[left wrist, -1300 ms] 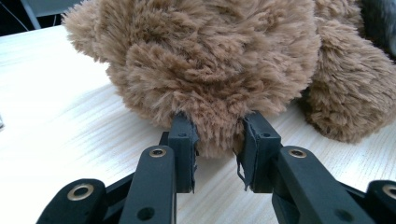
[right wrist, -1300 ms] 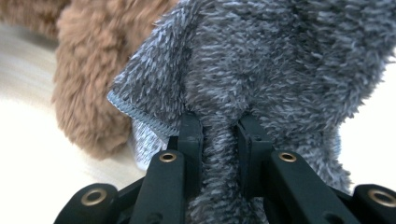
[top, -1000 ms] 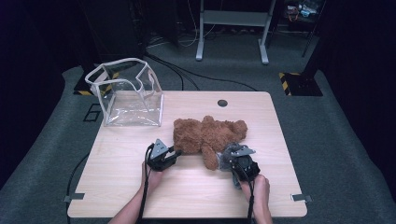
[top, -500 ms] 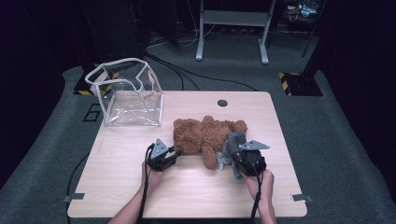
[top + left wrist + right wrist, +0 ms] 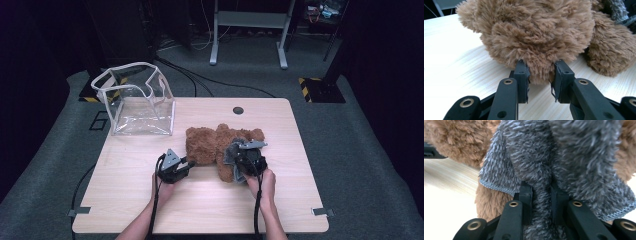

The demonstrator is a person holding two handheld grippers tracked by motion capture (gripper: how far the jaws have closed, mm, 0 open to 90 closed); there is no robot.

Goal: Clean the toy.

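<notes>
Teddy bear (image 5: 210,142) lies left-right; left gripper (image 5: 540,75) pinches its near-left paw; right gripper (image 5: 541,192) clamps grey cloth (image 5: 564,157) at right.

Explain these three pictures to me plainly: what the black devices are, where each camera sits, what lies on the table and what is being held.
A person sits at a wooden table with hand-held tongs in each hand, no robot arm. The high view looks down from above the person: the left tongs show at its left, the right tongs at its right. The other two pictures come from small cameras riding on the tongs, looking along their black jaws. On the table lie a brown teddy bear and, farther back on the left, a clear plastic bag standing open. The left tongs pinch a tuft of the bear's fur. The right tongs are shut on a grey fuzzy cloth that lies against the bear.
</notes>
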